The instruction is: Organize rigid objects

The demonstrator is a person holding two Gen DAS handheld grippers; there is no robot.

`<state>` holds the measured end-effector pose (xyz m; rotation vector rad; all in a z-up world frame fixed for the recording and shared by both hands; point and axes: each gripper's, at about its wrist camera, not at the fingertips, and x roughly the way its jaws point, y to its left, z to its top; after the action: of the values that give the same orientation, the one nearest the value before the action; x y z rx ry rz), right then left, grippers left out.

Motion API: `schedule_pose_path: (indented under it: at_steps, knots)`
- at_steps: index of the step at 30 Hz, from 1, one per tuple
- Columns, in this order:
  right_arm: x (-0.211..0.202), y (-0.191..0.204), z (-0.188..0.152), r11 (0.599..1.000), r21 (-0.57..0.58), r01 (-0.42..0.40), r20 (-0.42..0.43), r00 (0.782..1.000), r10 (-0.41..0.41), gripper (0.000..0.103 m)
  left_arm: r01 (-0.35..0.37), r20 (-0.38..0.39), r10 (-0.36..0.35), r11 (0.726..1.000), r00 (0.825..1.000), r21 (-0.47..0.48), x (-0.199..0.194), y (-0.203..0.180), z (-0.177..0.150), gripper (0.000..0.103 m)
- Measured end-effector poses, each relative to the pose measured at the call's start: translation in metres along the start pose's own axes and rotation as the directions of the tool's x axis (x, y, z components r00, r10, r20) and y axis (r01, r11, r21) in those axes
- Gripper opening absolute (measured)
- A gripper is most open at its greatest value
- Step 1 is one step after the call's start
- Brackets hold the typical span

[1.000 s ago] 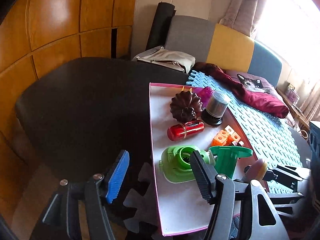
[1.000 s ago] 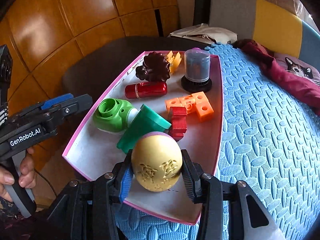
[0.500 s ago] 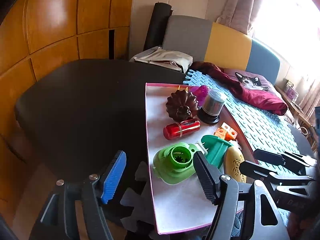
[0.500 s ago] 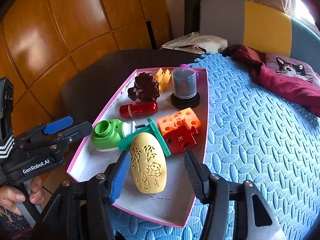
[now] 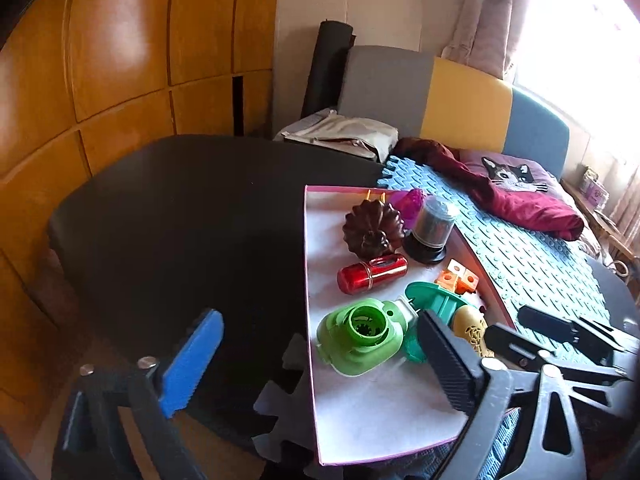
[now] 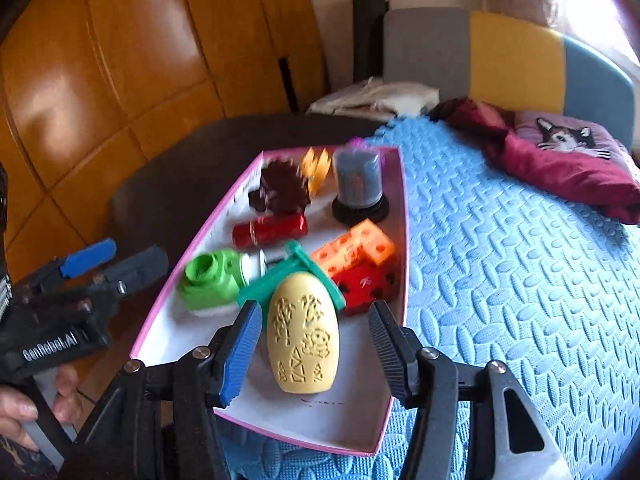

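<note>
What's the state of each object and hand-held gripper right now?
Yellow egg-shaped toy: released, lying in the tray between the open pads.
Right hand-held gripper: open, holding nothing.
Left hand-held gripper: jaws opening, nothing between them.
Red canister: lying on its side.
Grey-lidded jar: upright, lid on.
Green sharpener-like toy: opening facing up.
Pink-rimmed tray: open, holding the toys.

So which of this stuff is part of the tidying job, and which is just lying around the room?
Part of the job: pink-rimmed tray, yellow egg, green sharpener, red cylinder, orange blocks, brown mould.

Just lying about: maroon cat cushion, blue foam mat, folded cloth.
</note>
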<state>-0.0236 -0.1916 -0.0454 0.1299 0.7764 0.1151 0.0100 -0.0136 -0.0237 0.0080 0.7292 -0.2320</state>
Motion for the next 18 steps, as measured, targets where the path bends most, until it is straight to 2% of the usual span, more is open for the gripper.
schedule_pose_path:
  at_steps: [4,8,18]
  knots:
    - [-0.008,0.005,-0.001,0.998,0.013,0.057,0.038,0.998,-0.057,0.056,-0.035,0.021,0.035,0.999,0.999,-0.005,-0.008,-0.002,-0.001,0.103]
    - [-0.010,0.005,-0.003,0.997,0.034,0.070,0.038,0.997,-0.072,0.056,-0.093,0.041,0.093,0.996,0.995,-0.002,-0.016,-0.007,-0.003,0.103]
    - [-0.013,0.011,-0.011,0.995,0.023,0.099,0.043,0.994,-0.100,0.056,-0.119,0.072,0.121,0.992,0.990,-0.030,-0.026,-0.010,-0.008,0.102]
